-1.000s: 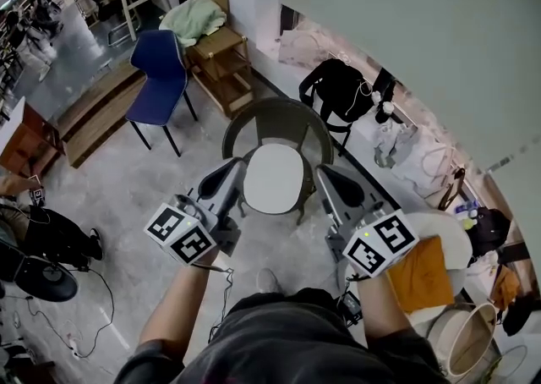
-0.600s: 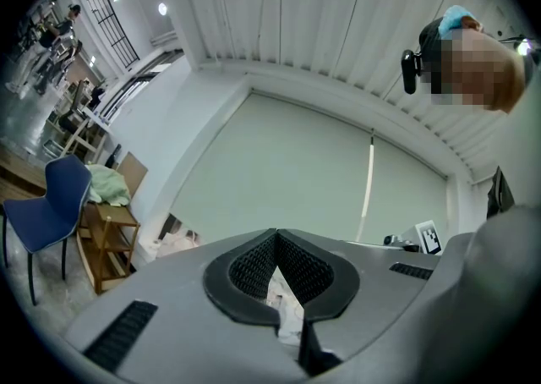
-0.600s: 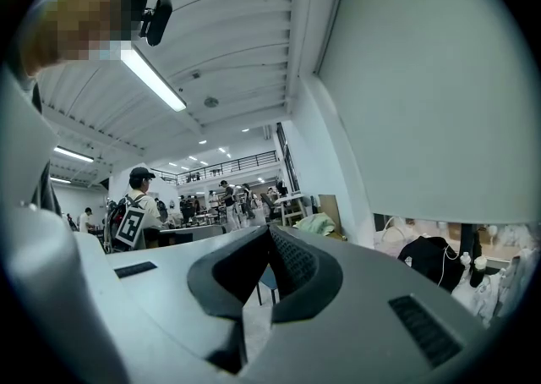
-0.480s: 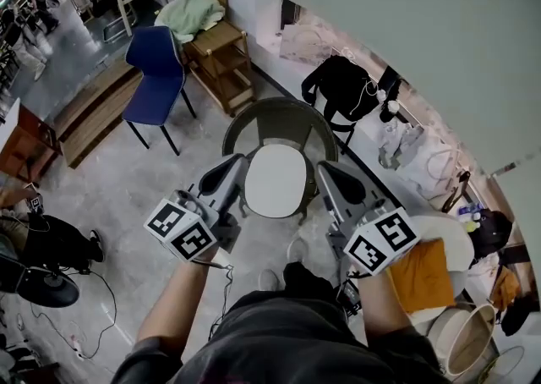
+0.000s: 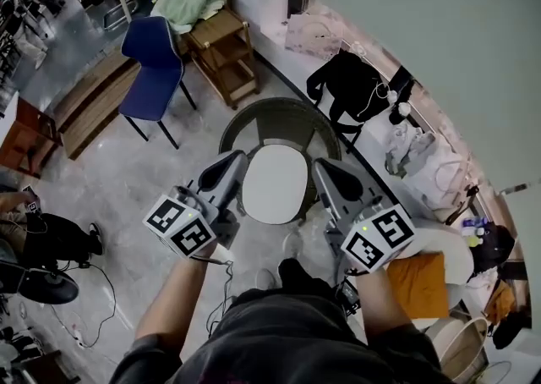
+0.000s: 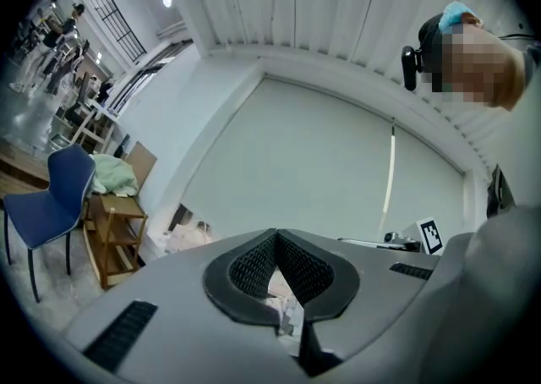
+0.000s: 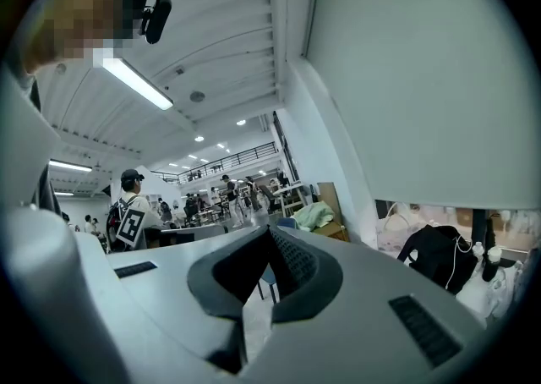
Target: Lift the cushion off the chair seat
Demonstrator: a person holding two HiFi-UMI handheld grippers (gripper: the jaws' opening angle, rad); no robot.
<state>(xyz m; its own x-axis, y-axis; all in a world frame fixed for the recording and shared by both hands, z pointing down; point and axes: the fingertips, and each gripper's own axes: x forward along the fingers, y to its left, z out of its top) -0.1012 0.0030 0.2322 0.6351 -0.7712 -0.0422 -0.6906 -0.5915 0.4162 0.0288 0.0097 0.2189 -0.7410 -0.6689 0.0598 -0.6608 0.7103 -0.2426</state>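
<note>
We see the cushion (image 5: 275, 183), a pale, smooth, rounded pad, lying flat on the seat of the dark wicker chair (image 5: 279, 113). Our left gripper (image 5: 234, 161) and right gripper (image 5: 324, 167) flank it, both clenched on nothing.

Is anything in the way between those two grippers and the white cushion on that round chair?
Nothing visible is. The round white cushion lies bare on the dark wicker chair, whose curved back rises only on its far side. The left gripper and right gripper, both shut and empty, flank it in the head view.
</note>
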